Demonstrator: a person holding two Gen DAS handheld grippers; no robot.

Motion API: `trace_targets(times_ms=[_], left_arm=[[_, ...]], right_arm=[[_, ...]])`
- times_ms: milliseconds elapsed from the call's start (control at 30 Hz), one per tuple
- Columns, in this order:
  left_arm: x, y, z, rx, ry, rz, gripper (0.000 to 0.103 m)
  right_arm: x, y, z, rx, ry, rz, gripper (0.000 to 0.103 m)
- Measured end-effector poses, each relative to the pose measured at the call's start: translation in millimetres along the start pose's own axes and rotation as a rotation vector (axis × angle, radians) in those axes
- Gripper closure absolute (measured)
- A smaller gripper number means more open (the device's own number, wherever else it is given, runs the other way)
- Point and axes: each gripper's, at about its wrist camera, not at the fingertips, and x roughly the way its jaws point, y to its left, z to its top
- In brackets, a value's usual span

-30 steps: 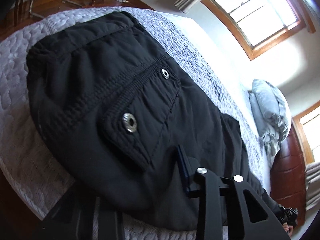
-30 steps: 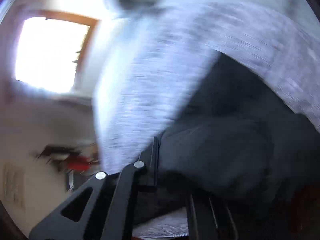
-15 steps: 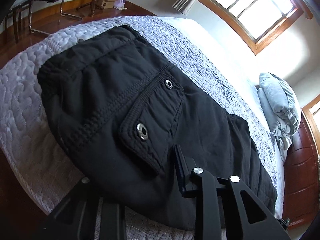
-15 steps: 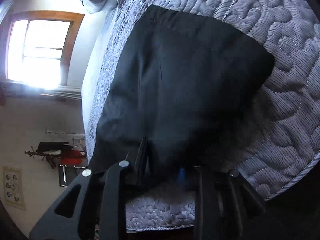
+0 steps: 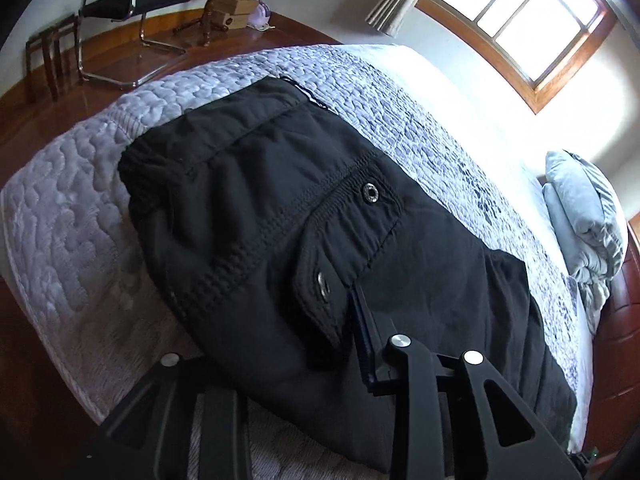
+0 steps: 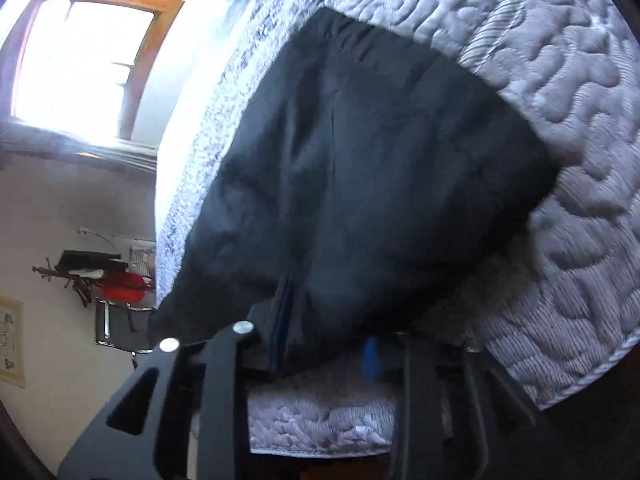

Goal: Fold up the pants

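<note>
Black pants (image 5: 304, 216) lie folded lengthwise on a grey quilted bed (image 5: 60, 216), waistband toward the far left, a snap pocket flap (image 5: 320, 280) facing up. My left gripper (image 5: 280, 368) is open, its fingers spread over the pants' near edge by the pocket. In the right wrist view the leg end of the pants (image 6: 380, 160) lies on the quilt (image 6: 580, 80). My right gripper (image 6: 328, 340) is open over the near edge of the leg; the cloth hides part of the fingers.
The bed's near edge runs just under both grippers (image 6: 320, 428). A folded grey blanket (image 5: 588, 216) lies at the bed's head. A black chair (image 5: 132, 4) and boxes stand on the wooden floor beyond. Windows (image 5: 532, 20) light the room.
Both grippers have pulled back from the pants, so more of the bed shows. The right gripper, which carried cloth in a blurred sweep, now hovers open over the laid-down leg.
</note>
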Motion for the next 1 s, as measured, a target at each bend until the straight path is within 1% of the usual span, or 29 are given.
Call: trace_targets(times_ms=[33,67,133,167,200,233,300,333,400,467,533,700,767,867,900,1000], left_arm=[[-3.0,1.5,-1.9,-0.007,0.002,-0.004,0.064],[-6.8,2.7,-4.5,-0.018,0.005,-0.007,0.059],[-18.2,6.3,-13.5,-0.037,0.002,0.018,0.031],[-20.7,6.5,-14.3,-0.04,-0.001,0.019,0.028],[-26.9,7.8,-19.8,-0.043,-0.007,0.007,0.027],[-30.9,9.1,-24.0,-0.048,-0.004,-0.001,0.021],[-36.0,13.6,-33.8,-0.08,0.014,0.015,0.01],[-37.6,16.3,-38.1,-0.095,0.019,0.006,0.01],[-35.8,20.1,-44.5,-0.138,0.051,-0.036,0.009],[-31.0,24.5,-50.3,-0.189,0.086,-0.053,0.009],[-26.3,27.4,-54.3,-0.22,0.105,-0.061,0.009],[-21.9,28.7,-59.3,-0.241,0.1,-0.075,0.006],[-19.7,27.6,-57.8,-0.254,0.1,-0.08,0.005],[-16.3,25.7,-55.5,-0.279,0.09,-0.096,0.004],[-15.3,25.8,-55.0,-0.29,0.085,-0.103,0.004],[-11.5,26.4,-50.3,-0.318,0.078,-0.115,0.004]], right_arm=[[-5.9,-0.2,-3.3,-0.007,-0.014,-0.009,0.062],[-3.7,-0.8,-6.2,-0.009,-0.025,-0.016,0.05],[-21.4,-11.5,-4.3,0.011,-0.067,-0.021,0.042],[-29.7,-16.6,-3.8,0.017,-0.081,-0.022,0.041],[-29.8,-19.5,-3.1,0.024,-0.084,-0.025,0.041],[-32.5,-24.1,-2.4,0.034,-0.087,-0.025,0.039],[-36.1,-29.2,-1.8,0.058,-0.086,-0.006,0.037],[-33.9,-31.7,-1.7,0.065,-0.088,0.0,0.037],[-31.9,-38.4,-0.5,0.076,-0.092,0.016,0.037],[-32.7,-51.8,-1.4,0.097,-0.095,0.043,0.037],[-26.8,-57.0,0.8,0.111,-0.095,0.056,0.037],[-13.4,-62.1,7.6,0.136,-0.11,0.089,0.033],[-8.4,-56.9,13.2,0.139,-0.118,0.095,0.033],[-4.2,-49.8,19.8,0.117,-0.135,0.13,0.034],[-1.5,-48.8,21.8,0.118,-0.132,0.135,0.035],[5.8,-46.2,28.0,0.123,-0.119,0.156,0.05]])
